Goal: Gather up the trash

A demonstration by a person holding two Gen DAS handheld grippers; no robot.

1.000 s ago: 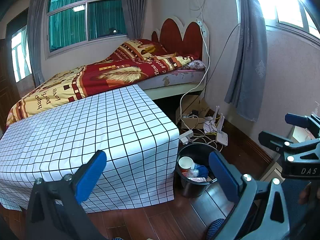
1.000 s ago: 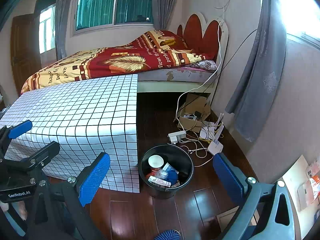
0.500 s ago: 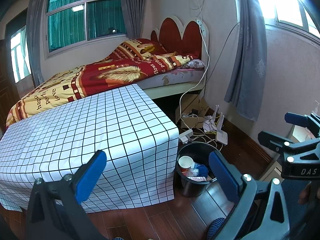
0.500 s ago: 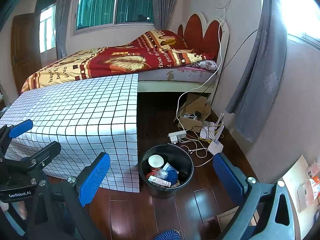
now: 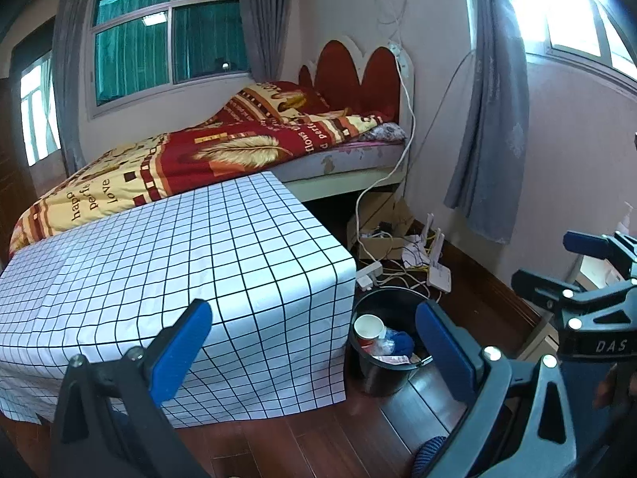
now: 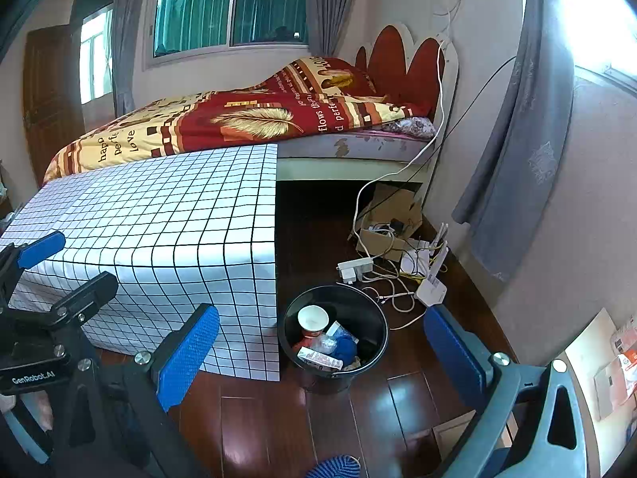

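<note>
A black trash bin [image 5: 382, 370] [image 6: 370, 318] stands on the wooden floor beside the corner of the table. Inside lie a paper cup [image 5: 368, 328] [image 6: 313, 318], a blue wad [image 6: 342, 344], a flat carton [image 6: 318, 358] and clear wrapping. My left gripper [image 5: 314, 350] is open and empty, held above the table's corner with the bin between its blue pads. My right gripper [image 6: 322, 352] is open too, with nothing in it, and the bin sits between its fingers further off. Each gripper shows at the edge of the other's view.
A table under a white gridded cloth [image 5: 159, 259] [image 6: 159, 215] fills the left. Behind it is a bed [image 5: 223, 151] with a red and yellow quilt. A power strip [image 6: 354, 269], cables, a router [image 6: 432, 290] and a cardboard box [image 6: 390, 215] crowd the floor by the wall.
</note>
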